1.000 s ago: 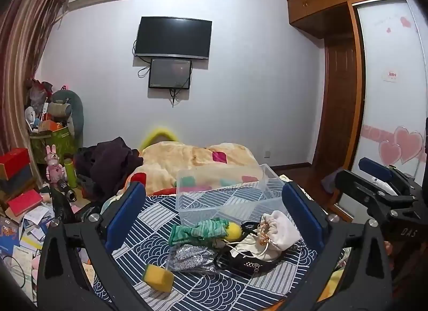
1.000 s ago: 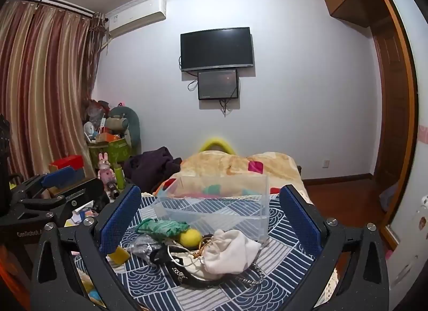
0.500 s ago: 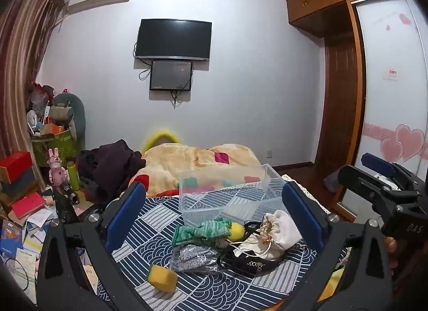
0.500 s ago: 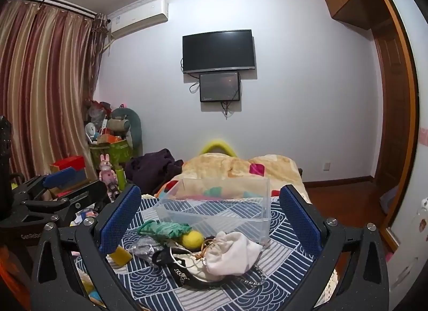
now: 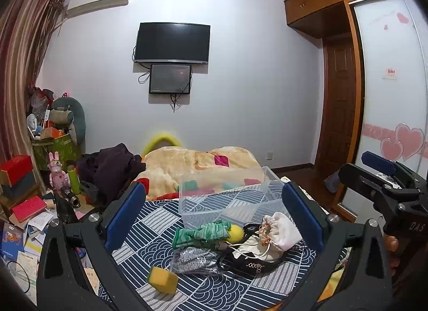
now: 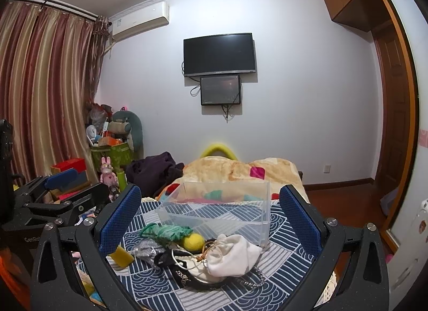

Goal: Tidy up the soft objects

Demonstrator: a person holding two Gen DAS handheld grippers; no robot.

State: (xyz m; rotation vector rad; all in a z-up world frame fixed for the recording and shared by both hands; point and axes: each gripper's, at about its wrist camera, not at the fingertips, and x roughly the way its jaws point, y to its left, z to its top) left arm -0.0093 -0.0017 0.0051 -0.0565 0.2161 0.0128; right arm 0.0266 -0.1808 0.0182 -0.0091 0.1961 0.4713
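Light and squashy, the white drawstring pouch [image 6: 232, 256] lies low between the wide-apart fingers of the right gripper [image 6: 211, 220], best pinched at its gathered neck, beside a green cloth [image 6: 167, 232] and yellow sponge [image 5: 162, 280] framed by the equally spread, empty left gripper [image 5: 214, 212], with the clear bin [image 6: 214, 212] just beyond on the patterned bedspread [image 6: 281, 265].

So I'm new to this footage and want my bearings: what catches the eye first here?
A jumble of soft things on the blue patterned bedspread: a white drawstring pouch, a green cloth, a yellow ball and a yellow sponge lying apart. Behind them stands a clear plastic bin. Both open grippers, left gripper and right gripper, frame the pile.
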